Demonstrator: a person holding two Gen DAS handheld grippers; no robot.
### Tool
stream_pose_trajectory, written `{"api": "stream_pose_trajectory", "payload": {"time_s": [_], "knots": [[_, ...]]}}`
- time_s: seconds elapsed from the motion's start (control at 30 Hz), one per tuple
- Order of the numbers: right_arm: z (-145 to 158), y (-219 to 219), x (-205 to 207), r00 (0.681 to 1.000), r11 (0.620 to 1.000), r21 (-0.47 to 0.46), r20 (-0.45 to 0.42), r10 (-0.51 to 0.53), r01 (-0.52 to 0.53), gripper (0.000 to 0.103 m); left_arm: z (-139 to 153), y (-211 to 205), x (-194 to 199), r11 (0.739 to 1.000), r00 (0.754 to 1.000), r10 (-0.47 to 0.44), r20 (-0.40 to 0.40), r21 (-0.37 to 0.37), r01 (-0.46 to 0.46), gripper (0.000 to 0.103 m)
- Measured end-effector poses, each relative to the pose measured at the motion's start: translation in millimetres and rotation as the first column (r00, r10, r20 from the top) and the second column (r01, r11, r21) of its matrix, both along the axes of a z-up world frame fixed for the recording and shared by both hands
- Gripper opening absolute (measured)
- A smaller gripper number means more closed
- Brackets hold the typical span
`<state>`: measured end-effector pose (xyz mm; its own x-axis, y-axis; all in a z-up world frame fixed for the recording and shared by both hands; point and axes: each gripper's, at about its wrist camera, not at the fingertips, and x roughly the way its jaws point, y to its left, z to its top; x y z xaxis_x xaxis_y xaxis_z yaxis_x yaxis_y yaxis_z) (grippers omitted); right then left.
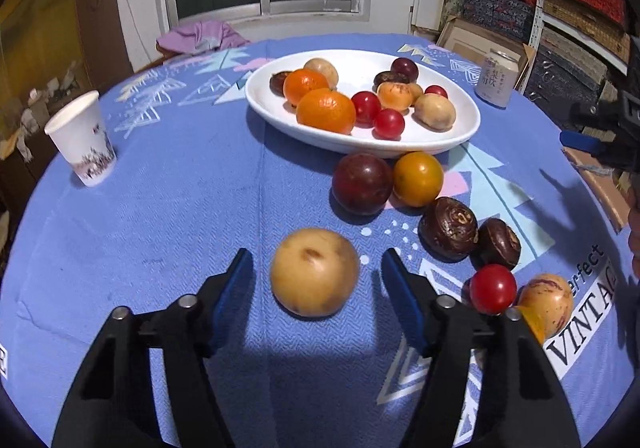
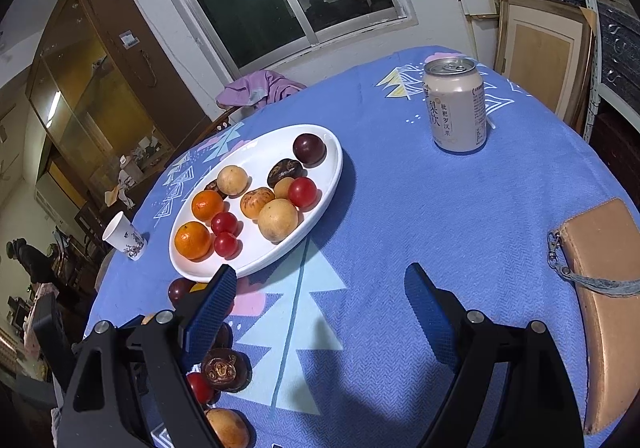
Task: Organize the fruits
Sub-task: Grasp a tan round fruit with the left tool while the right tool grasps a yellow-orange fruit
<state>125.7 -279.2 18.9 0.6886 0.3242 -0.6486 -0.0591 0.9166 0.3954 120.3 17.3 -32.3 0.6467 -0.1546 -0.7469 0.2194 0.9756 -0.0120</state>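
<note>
A white oval plate [image 1: 460,128] [image 2: 324,172] holds several fruits: oranges, red cherry tomatoes, tan and dark ones. Loose on the blue cloth lie a tan round fruit [image 1: 315,273], a dark red fruit [image 1: 362,184], a yellow-orange fruit [image 1: 418,179], two dark brown fruits [image 1: 448,229], a cherry tomato [image 1: 493,289] and a speckled tan fruit [image 1: 550,302]. My left gripper [image 1: 317,262] is open, its fingers on either side of the tan fruit without touching it. My right gripper [image 2: 320,280] is open and empty above bare cloth, right of the loose fruits [image 2: 224,368].
A paper cup [image 1: 82,138] [image 2: 123,236] stands at the table's left. A drink can [image 1: 496,78] [image 2: 456,106] stands behind the plate to the right. A tan pouch [image 2: 604,288] lies at the right edge. A purple cloth [image 1: 200,36] hangs on a chair behind the table.
</note>
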Motion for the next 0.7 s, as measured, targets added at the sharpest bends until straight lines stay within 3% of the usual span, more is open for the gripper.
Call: {"api": "stream_pose_trajectory", "payload": {"time_s": [0.37,0.53,0.7], "knots": [[-2.1,11.5,0.3,1.000,0.999,-0.030,-0.002,0.030,-0.030,0.087,-7.8,-0.5,12.0,0.999,0.998,0.001,-0.057,-0.035,-0.003,0.045],[-7.8,32.4,-0.7,0.995,0.994,-0.045,-0.013,0.097,-0.097,0.087,-6.1,1.5,10.8,0.999,0.999,0.022,-0.049,-0.031,-0.023,0.045],[-14.0,63.8,4.3,0.974,0.976,0.025,-0.061,0.216,-0.215,0.085,-4.2,1.0,7.6,0.999,0.999,0.027,-0.037,-0.019,-0.027,0.045]]}}
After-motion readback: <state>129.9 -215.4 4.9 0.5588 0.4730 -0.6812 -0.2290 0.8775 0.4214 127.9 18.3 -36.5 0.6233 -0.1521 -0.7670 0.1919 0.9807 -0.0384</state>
